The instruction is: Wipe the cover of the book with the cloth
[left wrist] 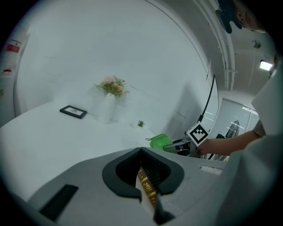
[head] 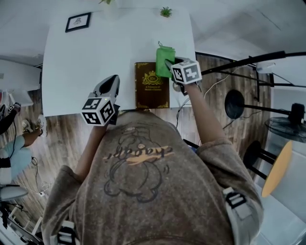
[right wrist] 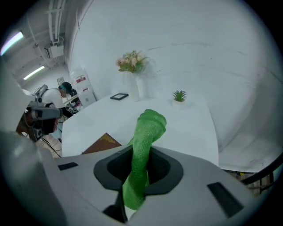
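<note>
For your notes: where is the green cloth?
Head view: the cloth is clamped in the right claw over the far right corner of the book.

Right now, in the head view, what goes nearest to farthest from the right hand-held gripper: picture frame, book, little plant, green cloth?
1. The green cloth, clamped in the right hand-held gripper itself.
2. The book, lying on the table just to its left.
3. The little plant, ahead at the table's far edge.
4. The picture frame, away at the far left corner.
</note>
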### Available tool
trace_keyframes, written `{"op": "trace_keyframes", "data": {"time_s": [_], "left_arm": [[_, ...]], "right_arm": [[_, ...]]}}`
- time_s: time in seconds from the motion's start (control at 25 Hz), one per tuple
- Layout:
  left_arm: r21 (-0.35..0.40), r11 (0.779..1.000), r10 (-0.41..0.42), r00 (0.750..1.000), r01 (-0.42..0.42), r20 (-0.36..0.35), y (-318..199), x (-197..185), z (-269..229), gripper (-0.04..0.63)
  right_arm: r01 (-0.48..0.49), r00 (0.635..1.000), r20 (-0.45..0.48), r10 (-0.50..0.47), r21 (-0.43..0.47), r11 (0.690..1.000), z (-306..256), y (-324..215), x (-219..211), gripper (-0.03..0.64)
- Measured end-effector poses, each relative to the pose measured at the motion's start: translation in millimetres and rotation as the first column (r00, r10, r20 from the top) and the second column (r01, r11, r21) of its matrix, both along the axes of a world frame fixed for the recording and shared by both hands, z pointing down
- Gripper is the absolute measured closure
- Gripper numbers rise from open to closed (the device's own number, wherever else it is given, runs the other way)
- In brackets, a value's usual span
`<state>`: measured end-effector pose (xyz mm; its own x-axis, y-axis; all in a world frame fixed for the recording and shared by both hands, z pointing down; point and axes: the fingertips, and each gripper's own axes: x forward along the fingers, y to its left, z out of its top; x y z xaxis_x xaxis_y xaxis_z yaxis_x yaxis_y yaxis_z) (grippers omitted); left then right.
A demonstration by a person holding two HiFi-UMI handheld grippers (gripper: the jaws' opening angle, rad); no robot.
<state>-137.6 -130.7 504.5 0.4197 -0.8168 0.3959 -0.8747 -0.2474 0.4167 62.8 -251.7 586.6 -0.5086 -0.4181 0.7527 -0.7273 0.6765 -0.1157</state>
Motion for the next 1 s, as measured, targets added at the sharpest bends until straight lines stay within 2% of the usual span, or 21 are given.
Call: {"op": "trace_keyframes", "data": {"time_s": [0.24, 0.56, 0.76, 1.0], "left_arm": [[-0.002, 1.000, -0.022, 1.000, 0.022, -0.001, 5, -4, -1, 0.591], [-0.003, 0.998, -0.059, 0.998, 0.059, -0.004, 11, -14, -2, 0.591], [-0.010, 0.998, -0.070, 0.997, 0.070, -0.011, 13, -19, 1, 0.592], [-0.012, 0.998, -0.056, 0.998, 0.056, -0.017, 12, -17, 3, 0.591]], "right_arm": [[0.114, 0.988, 0.112, -0.110, -0.030, 0.993, -19, 31, -61, 0.549], [0.262, 0.945, 0.230, -0.232, -0.109, 0.959, -21, 96, -122, 0.549], [0.303, 0.946, 0.165, -0.280, -0.133, 0.944, 0, 115, -123, 0.549], [0.285, 0.958, 0.079, -0.277, -0.125, 0.950, 19, 103, -114, 0.548]]}}
